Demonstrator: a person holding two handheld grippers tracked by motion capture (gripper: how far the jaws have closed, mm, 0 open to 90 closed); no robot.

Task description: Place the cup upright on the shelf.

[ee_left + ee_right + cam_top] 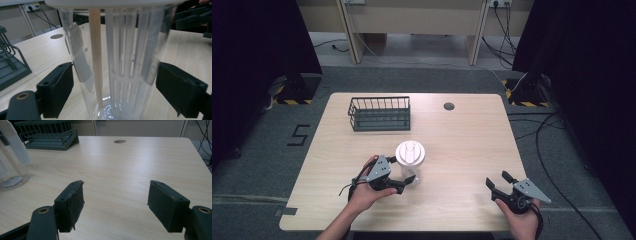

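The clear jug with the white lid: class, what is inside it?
Inside the clear jug, the left gripper view shows a slotted clear insert reaching down towards the base. No liquid is visible. The white lid hides the interior from above.

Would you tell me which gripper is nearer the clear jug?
Left. The left gripper straddles the jug, open jaws either side; the right gripper sits apart, to its right.

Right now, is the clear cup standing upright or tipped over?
Upright. The cup stands on its base on the table, white lid on top, between the left claw's open jaws.
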